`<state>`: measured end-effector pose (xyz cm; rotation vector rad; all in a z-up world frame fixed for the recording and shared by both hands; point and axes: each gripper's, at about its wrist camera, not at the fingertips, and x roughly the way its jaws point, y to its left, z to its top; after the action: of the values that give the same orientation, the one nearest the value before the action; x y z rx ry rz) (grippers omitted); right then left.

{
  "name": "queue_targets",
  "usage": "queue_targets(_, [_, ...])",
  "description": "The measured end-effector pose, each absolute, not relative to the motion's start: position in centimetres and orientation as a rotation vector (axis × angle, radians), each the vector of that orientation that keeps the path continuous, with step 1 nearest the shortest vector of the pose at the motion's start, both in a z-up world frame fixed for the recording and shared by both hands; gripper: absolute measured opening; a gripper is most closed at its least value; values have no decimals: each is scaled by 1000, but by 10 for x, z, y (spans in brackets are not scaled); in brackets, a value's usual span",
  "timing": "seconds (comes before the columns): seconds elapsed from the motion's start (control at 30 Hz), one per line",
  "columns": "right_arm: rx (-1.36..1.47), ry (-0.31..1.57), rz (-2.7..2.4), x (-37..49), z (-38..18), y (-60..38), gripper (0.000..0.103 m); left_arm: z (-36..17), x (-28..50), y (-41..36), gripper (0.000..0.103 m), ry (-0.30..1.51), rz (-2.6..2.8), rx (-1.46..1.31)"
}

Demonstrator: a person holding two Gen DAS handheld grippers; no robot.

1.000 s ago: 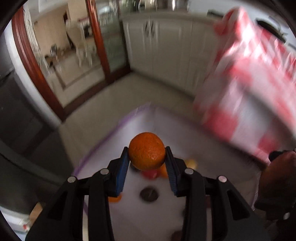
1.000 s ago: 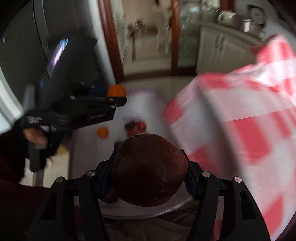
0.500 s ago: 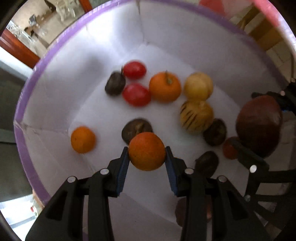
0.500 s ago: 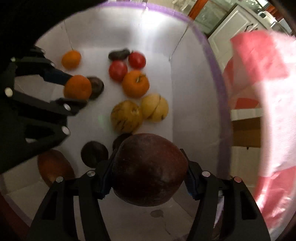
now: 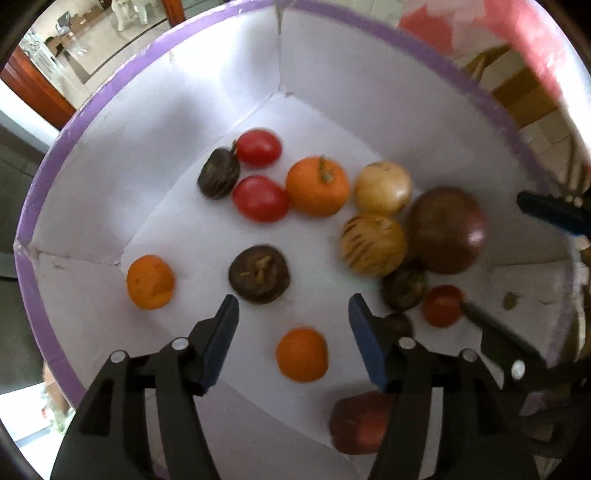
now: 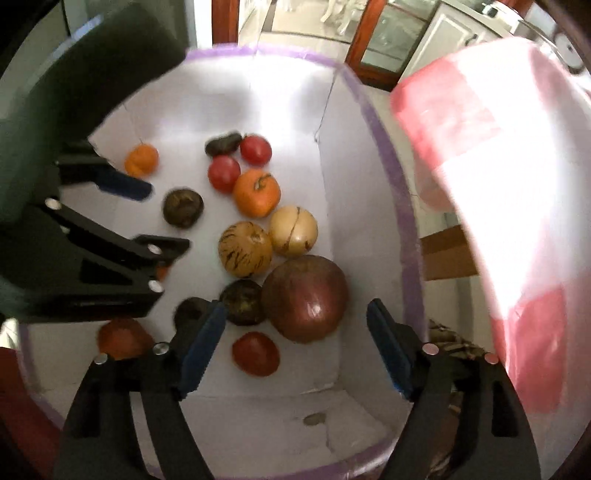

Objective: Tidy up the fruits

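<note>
A white box with a purple rim holds many fruits. My left gripper is open above the box floor; a small orange lies just below its jaws. My right gripper is open; a large dark red fruit lies on the floor between and beyond its jaws. Nearby lie a striped yellow melon, a pale yellow melon, a stemmed orange, red tomatoes, dark passion fruits and another small orange.
A red-and-white checked cloth hangs at the right of the box. A cardboard box stands on the tiled floor beyond the rim. A wooden door frame and white cabinets are farther off.
Both grippers have opened. The small orange dropped from the left gripper and the large dark red fruit from the right; both now lie on the box floor.
</note>
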<state>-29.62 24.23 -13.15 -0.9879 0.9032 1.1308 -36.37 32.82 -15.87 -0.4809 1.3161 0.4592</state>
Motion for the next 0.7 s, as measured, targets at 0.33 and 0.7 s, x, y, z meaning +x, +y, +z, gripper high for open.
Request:
queue_targets(0.33, [-838, 873, 1392, -328, -78, 218, 88, 12, -420, 323, 101, 471, 625, -306])
queue_targets(0.7, [-832, 978, 1167, -301, -107, 221, 88, -75, -376, 319, 102, 1051, 799, -257])
